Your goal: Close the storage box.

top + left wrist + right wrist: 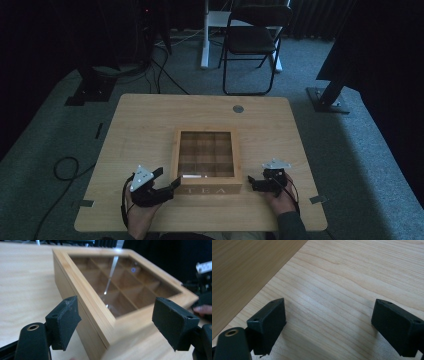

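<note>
High view first: a square wooden tea box point(207, 161) sits near the middle of the pale wood surface point(140, 125), toward the person's edge, its glass lid closed over a grid of empty compartments and the word TEA on the front wall. The left gripper point(169, 184) is just beside the box's front left corner, held in a hand point(141, 215) that comes in from the near edge, and its jaws stand apart. From the left gripper view that same corner of the box point(105, 322) lies between the two black pads point(63, 321), neither pad touching the wood, with a streak of light reflected in the glass. The right gripper point(256, 183) sits just off the box's front right corner, held low over the surface. In the right gripper view its jaws are spread wide over bare wood grain point(342, 290), with the box's side wall point(244, 272) close alongside. Beyond the box, a black folding chair point(252, 42) stands on the grey carpet.
</note>
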Action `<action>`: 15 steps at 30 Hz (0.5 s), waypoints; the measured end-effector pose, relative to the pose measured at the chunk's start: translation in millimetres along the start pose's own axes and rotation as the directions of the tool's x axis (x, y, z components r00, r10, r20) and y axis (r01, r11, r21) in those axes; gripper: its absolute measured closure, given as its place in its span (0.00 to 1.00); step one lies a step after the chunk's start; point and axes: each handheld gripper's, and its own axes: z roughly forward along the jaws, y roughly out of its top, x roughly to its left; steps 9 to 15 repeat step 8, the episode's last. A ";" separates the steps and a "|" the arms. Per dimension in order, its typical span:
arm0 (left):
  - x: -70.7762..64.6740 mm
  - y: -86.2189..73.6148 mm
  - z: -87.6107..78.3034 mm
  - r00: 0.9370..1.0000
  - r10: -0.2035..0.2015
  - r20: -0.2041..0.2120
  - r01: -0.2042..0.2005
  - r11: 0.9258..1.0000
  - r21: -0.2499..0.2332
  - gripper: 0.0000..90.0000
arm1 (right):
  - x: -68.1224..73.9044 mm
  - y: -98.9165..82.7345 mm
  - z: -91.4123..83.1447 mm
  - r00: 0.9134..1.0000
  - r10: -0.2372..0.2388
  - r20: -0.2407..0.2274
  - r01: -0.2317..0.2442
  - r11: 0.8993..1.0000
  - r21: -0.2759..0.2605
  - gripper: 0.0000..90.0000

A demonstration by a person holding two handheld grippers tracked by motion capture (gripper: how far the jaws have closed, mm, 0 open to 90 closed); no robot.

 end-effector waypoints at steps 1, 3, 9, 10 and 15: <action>1.6 3.9 -0.5 1.000 0.000 -0.005 0.000 1.000 -0.005 0.25 | -0.1 0.0 0.0 1.000 -0.001 0.000 0.001 1.000 0.000 0.13; 4.5 12.0 -0.9 1.000 -0.001 -0.017 0.000 1.000 -0.020 0.25 | 0.0 0.0 0.0 1.000 0.000 0.000 0.000 1.000 0.000 0.13; 8.0 28.1 -0.1 0.999 -0.004 -0.034 0.003 0.999 -0.053 0.25 | 0.0 0.0 0.0 1.000 -0.001 0.000 0.001 1.000 0.000 0.13; 8.0 28.1 -0.1 0.999 -0.004 -0.034 0.003 0.999 -0.053 0.25 | 0.0 0.0 0.0 1.000 -0.001 0.000 0.001 1.000 0.000 0.13; 8.0 28.1 -0.1 0.999 -0.004 -0.034 0.003 0.999 -0.053 0.25 | 0.0 0.0 0.0 1.000 -0.001 0.000 0.001 1.000 0.000 0.13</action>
